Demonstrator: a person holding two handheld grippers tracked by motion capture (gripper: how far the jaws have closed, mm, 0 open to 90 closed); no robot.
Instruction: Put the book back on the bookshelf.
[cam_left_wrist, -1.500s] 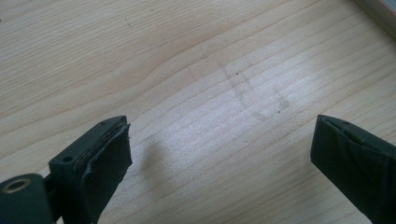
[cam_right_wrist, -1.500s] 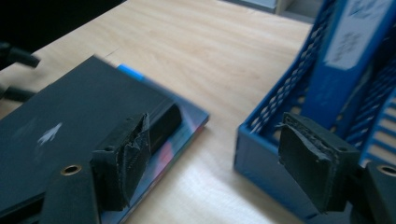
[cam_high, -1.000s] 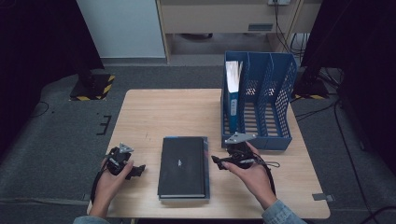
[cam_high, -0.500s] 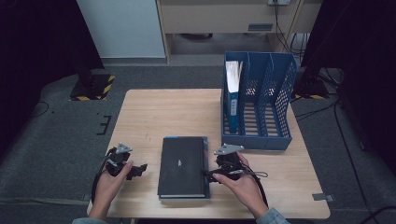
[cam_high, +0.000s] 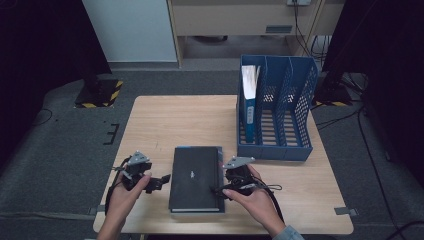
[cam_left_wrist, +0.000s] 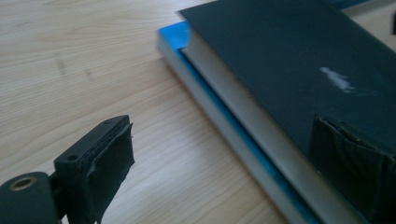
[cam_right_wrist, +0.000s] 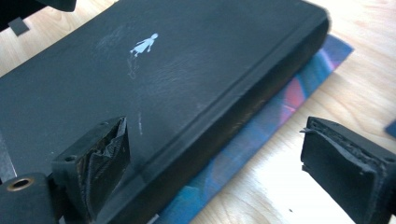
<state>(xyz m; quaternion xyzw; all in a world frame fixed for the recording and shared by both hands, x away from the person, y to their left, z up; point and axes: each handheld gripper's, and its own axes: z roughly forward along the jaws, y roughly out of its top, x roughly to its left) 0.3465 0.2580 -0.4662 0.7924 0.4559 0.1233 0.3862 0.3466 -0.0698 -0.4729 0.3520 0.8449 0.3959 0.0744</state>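
A black hardcover book (cam_high: 195, 175) lies flat near the table's front edge, on top of a thinner blue book (cam_right_wrist: 299, 88) whose edge shows at its sides. My left gripper (cam_high: 160, 181) is open at the black book's left edge. In the left gripper view (cam_left_wrist: 229, 158), one jaw is over the black cover (cam_left_wrist: 299, 60) and the other over bare wood. My right gripper (cam_high: 217, 190) is open at the right, spine edge. In the right gripper view (cam_right_wrist: 224, 161), its jaws straddle that edge of the black book (cam_right_wrist: 163, 84).
A blue three-slot file rack (cam_high: 277, 115) stands at the back right of the wooden table (cam_high: 190, 120), with a blue folder with white papers (cam_high: 248, 95) upright in its left slot. Dark floor and cables surround the table.
My right gripper has moved left, from near the rack's front to the black book's right edge. The left gripper has barely shifted.
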